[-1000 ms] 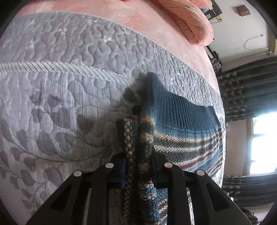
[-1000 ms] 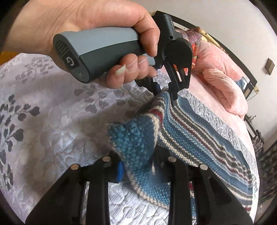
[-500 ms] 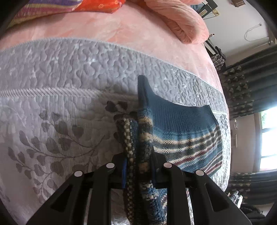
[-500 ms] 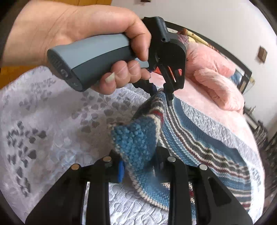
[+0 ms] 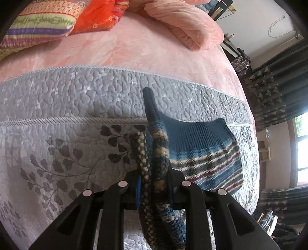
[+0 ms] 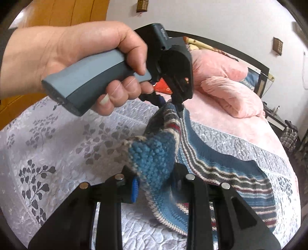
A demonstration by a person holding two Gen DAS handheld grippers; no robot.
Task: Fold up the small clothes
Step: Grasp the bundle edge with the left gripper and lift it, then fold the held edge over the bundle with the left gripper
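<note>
A small blue knit garment point(image 5: 204, 153) with cream, grey and red stripes lies partly on the grey quilted bedspread point(image 5: 77, 100). My left gripper point(image 5: 154, 184) is shut on one bunched edge of it, which hangs lifted off the bed. My right gripper point(image 6: 154, 184) is shut on another thick blue corner of the same garment point(image 6: 221, 167). In the right wrist view a hand point(image 6: 80, 57) holds the left gripper point(image 6: 171, 100) just above and ahead, pinching the striped edge. The lifted edge runs between both grippers while the far end lies flat.
Pink bedding point(image 5: 134, 48) covers the far half of the bed, with a rolled pink blanket point(image 5: 184, 25) and colourful striped pillows point(image 5: 38, 21). Dark curtains point(image 5: 273, 92) and a window stand to the right. A wooden door point(image 6: 63, 13) and a white wall are behind.
Both grippers have risen with the garment's edge still pinched. More of the pink bedding and the pillows has come into the left wrist view, and the left gripper sits higher in the right view.
</note>
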